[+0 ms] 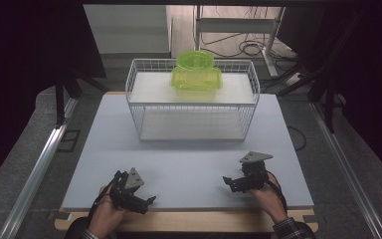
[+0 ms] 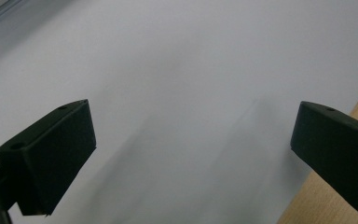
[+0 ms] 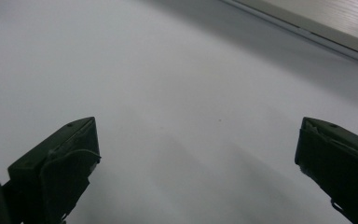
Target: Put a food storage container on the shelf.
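High view cuts my forearms off at the bottom edge, and my hands hide the rear of both grippers. My left gripper [image 1: 148,201] sits at seven o'clock on the white tabletop [image 1: 189,164] with its jaws spread and holding nothing, angled toward four o'clock, while my right gripper [image 1: 227,182] rests at five o'clock, jaws likewise spread and bare, pointing toward nine o'clock. At twelve o'clock, well apart from both, the yellow-green plastic container [image 1: 196,72] sits upright inside the white wire basket [image 1: 139,107], its long axis running side to side.
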Demonstrator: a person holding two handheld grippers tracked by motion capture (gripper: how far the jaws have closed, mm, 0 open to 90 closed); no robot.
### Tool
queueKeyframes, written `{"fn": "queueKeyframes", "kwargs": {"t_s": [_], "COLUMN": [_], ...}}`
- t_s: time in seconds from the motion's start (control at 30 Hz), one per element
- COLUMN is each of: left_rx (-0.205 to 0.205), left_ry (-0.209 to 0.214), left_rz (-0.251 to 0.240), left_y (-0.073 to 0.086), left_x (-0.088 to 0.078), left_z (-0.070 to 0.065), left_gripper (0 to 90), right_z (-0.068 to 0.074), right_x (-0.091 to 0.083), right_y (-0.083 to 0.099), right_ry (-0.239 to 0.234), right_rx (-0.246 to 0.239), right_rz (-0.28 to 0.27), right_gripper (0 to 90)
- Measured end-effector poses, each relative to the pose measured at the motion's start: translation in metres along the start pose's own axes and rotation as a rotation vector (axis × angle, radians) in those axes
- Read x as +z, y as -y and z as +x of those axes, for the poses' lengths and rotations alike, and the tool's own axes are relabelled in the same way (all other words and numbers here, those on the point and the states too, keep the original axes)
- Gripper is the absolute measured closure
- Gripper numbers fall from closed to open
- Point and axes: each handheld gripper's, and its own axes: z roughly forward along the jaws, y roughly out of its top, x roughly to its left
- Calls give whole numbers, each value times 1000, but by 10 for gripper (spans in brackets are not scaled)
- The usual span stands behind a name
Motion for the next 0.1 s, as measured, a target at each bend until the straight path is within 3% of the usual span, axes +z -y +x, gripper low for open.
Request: {"fn": "queueKeyframes", "kwargs": {"t_s": [0.1], "left_rx": [-1], "left_ry": [-7], "left_rz": [-5], "left_y": [0], "left_x": [0], "left_z": [0], "left_gripper": [0], "right_z": [1], "right_x": [1], "right_y": [0], "right_ry": [24], "right_rx": [-12], "right_rz": [9], "right_gripper": [0]}}
